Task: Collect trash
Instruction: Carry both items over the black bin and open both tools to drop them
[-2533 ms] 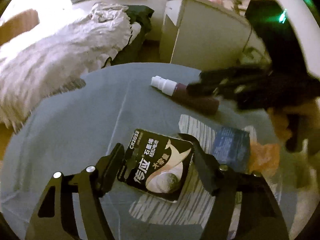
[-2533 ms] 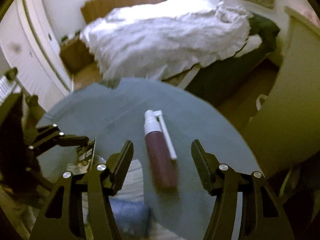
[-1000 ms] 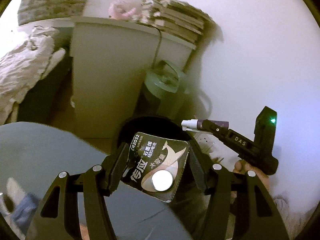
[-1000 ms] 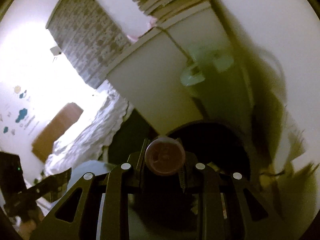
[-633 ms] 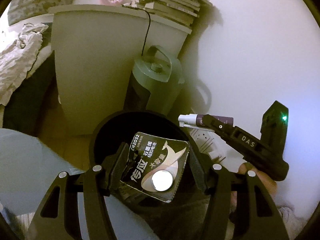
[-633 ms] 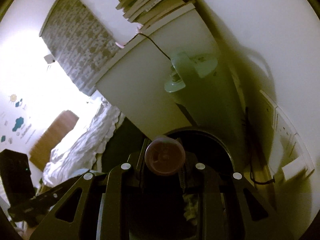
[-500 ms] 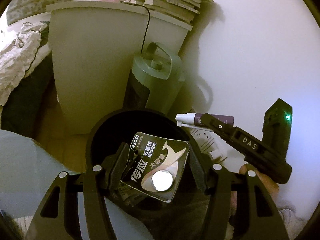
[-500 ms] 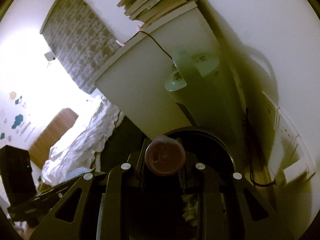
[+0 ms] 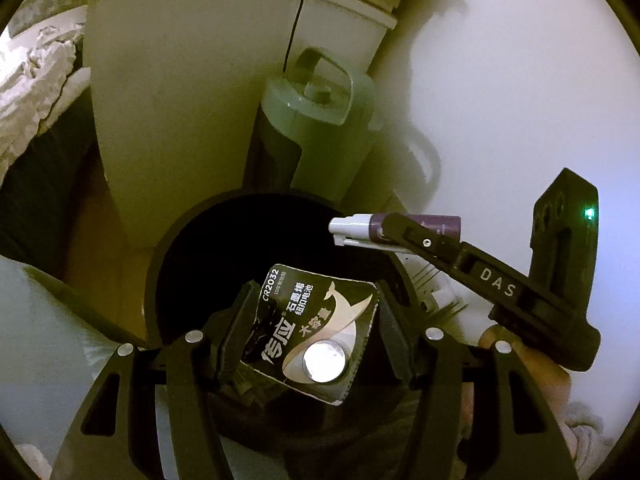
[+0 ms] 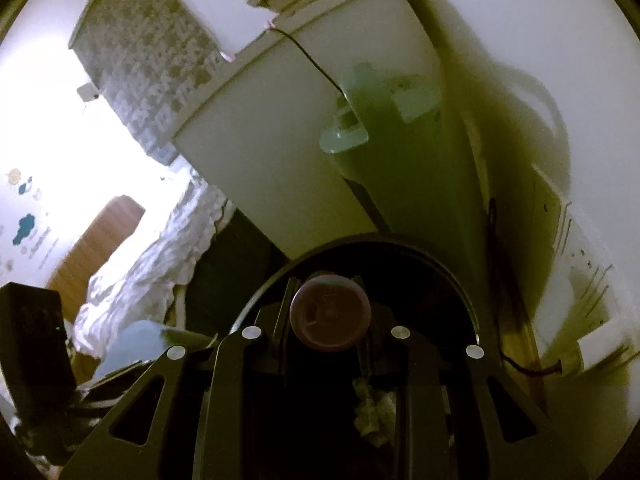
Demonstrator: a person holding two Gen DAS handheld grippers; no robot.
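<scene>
The battery card point(image 9: 308, 332) is light, thin and bendable; I grip it by its side edges. Its long axis runs away from the camera, printed face up, over the black bin point(image 9: 168, 264). My left gripper point(image 9: 312, 340) is clamped on it. My right gripper point(image 10: 326, 312) clasps the stiff, smooth spray bottle point(image 10: 330, 314), nozzle forward over the bin's far rim.

Black angular tool point(image 9: 312, 340) with silver screws; the other tool point(image 9: 404, 232) lettered DAS.
</scene>
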